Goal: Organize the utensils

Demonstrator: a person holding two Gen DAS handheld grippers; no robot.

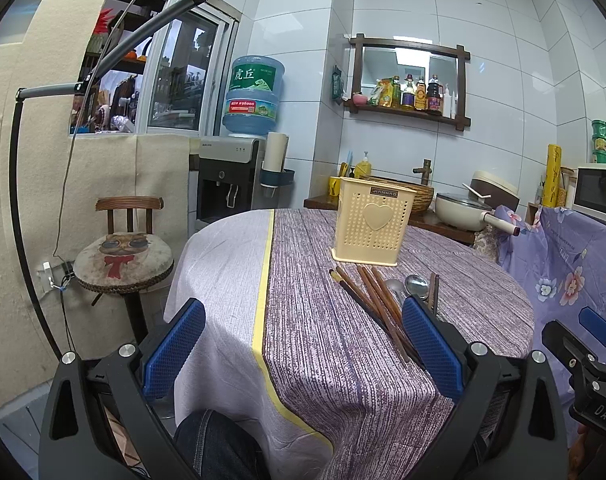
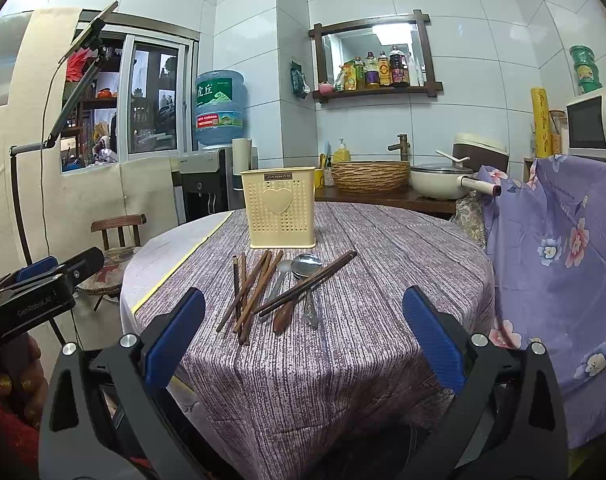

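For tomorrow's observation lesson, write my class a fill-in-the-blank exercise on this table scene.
1. The raised shape on the yellow holder is a ____.
2. The chopsticks and spoons lie on the ____, outside the holder.
3. Both the left gripper and right gripper are ____ and hold nothing.

Missing words: heart; table; open

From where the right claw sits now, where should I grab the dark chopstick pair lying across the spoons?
Probably take the dark chopstick pair at its near, lower-left end, which lies off the spoons. Come from above with the right claw, fingers set across its diagonal; the far end rests over the bowls, and brown chopsticks crowd its left.
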